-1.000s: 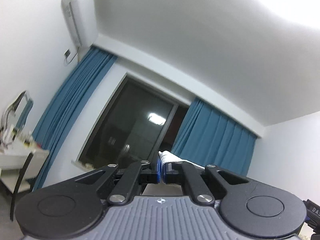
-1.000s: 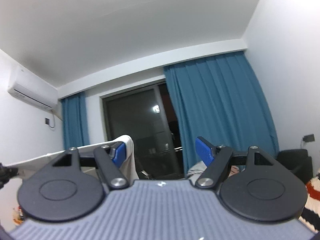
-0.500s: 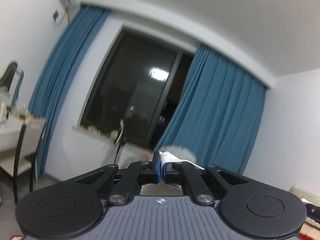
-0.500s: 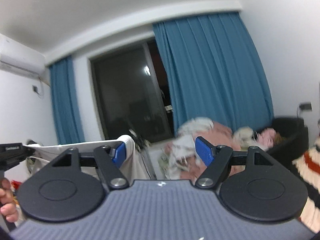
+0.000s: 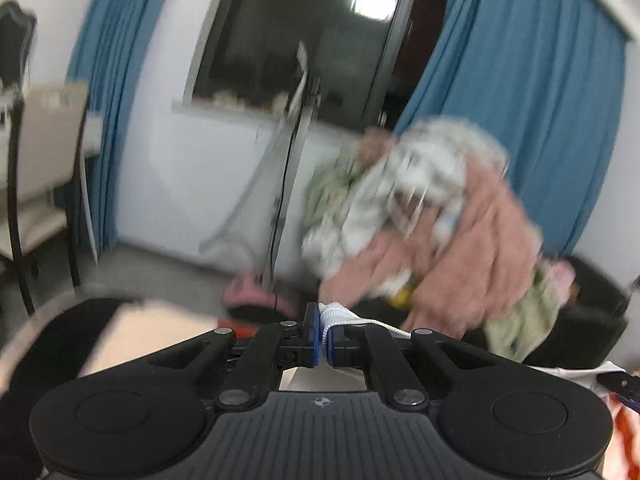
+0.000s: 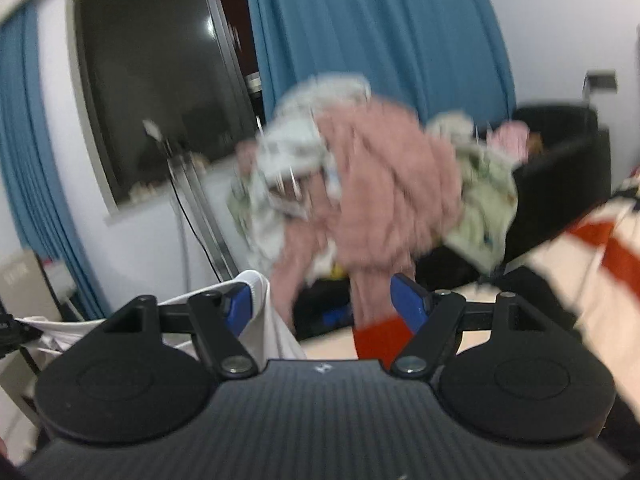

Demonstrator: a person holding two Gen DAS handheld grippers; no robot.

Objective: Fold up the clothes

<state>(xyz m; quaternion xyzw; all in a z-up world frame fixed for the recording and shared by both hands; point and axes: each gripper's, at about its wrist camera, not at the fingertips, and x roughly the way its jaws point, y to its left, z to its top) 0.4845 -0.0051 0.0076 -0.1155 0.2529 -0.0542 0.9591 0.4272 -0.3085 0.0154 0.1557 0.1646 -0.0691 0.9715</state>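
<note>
White ribbed cotton garment is clamped in the left hand-held gripper; right hand-held gripper is spread apart. Nothing's folded yet, and the far pink-and-green clothes pile is untouched.

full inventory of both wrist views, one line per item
white garment: 1, white, pinched in left gripper, draped over right gripper's left finger
clothes pile: 1, pink, white, pale green, on black sofa
black sofa: 1, right of window
curtains: 2, blue, flanking window
window: 1, dark
striped fabric: 1, white-orange, lower right
chair: 1, beige, left
left gripper: 1, black, shut
right gripper: 1, black, open
</note>
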